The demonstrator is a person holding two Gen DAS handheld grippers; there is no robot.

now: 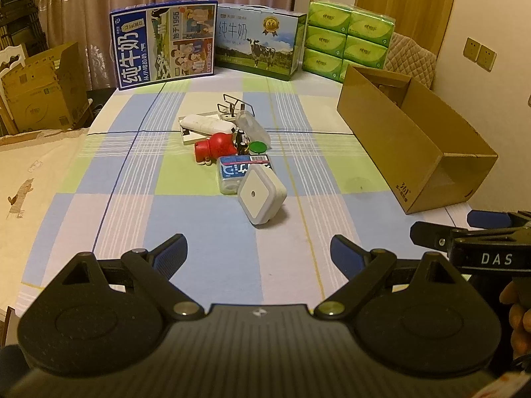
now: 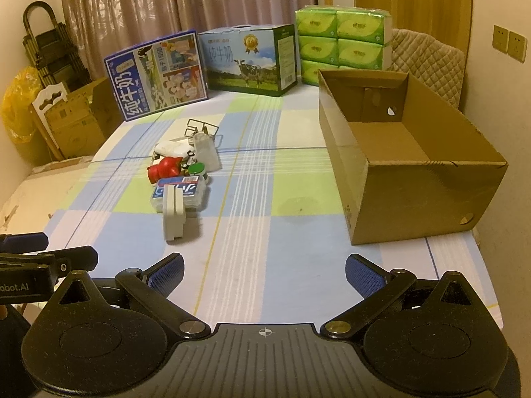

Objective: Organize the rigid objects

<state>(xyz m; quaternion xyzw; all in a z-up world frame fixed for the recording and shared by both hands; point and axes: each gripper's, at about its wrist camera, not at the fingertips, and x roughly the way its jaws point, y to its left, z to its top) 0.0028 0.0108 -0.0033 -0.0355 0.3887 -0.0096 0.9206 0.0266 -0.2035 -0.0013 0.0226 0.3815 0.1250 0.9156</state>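
A pile of small rigid objects lies mid-table: a white square night light (image 1: 262, 196) (image 2: 173, 213) nearest me, a clear blue-labelled box (image 1: 241, 171) (image 2: 181, 194), a red toy (image 1: 215, 147) (image 2: 162, 169), a green-capped jar (image 1: 258, 147) (image 2: 196, 169), a white remote (image 1: 207, 125) and a wire clip (image 1: 234, 104). An open, empty cardboard box (image 1: 428, 162) (image 2: 421, 179) stands at the right. My left gripper (image 1: 257, 253) is open and empty, short of the night light. My right gripper (image 2: 264, 273) is open and empty, left of the cardboard box.
Two milk cartons (image 1: 166, 43) (image 1: 260, 44) and stacked green tissue packs (image 1: 348, 39) line the table's far edge. A checked cloth (image 2: 265, 199) covers the table. Cardboard boxes (image 1: 39, 89) stand on the floor at the left. The right gripper's side shows in the left view (image 1: 481, 245).
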